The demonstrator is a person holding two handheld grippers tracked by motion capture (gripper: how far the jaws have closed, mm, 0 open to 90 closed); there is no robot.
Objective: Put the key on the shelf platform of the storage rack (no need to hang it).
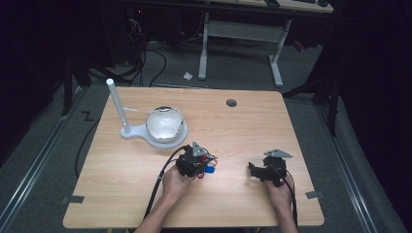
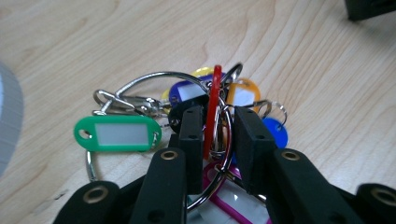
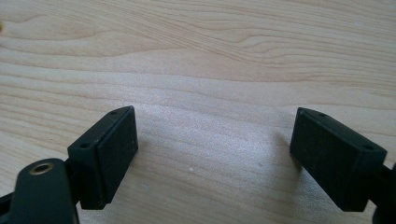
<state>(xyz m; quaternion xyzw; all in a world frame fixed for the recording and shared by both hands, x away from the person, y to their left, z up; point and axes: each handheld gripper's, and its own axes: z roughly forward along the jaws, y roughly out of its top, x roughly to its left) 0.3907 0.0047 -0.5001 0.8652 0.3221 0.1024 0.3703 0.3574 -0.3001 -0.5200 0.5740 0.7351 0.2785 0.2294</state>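
On the light wooden table [image 1: 145,194], near its middle: left gripper [image 1: 204,165], black, held in the person's left hand [image 1: 176,183], cable trailing toward the near edge. Seen in the left gripper view, its jaws are nearly together, clamped on a red plastic key tag [image 2: 213,112] standing on edge between them, together with part of a large silver metal ring [image 2: 159,77].

Bunch of key tags, lying on the tabletop at and just beyond the left gripper [image 2: 215,135]:
- green oblong plastic tag with white label window [image 2: 117,133], left of the jaws, flat on the wood;
- silver snap hook [image 2: 126,103], just beyond the green tag;
- dark blue tag with white label [image 2: 187,91], yellow tag edge [image 2: 203,71] behind it;
- orange tag with white label [image 2: 243,93], right of the red one;
- blue round tag [image 2: 276,131], just right of the right-hand jaw;
- pink tag with white label [image 2: 233,205], beneath the jaws, partly hidden.

Right of the bunch, well apart: right gripper [image 1: 253,171], black, in the person's right hand [image 1: 280,191]. Its jaws stand wide apart over bare wood, holding nothing [image 3: 212,154].

Far left of the table: white stand with upright post [image 1: 117,104] and a white rounded bowl-like dome [image 1: 164,124] on its base.

Far right: small dark round hole in the tabletop [image 1: 231,103].
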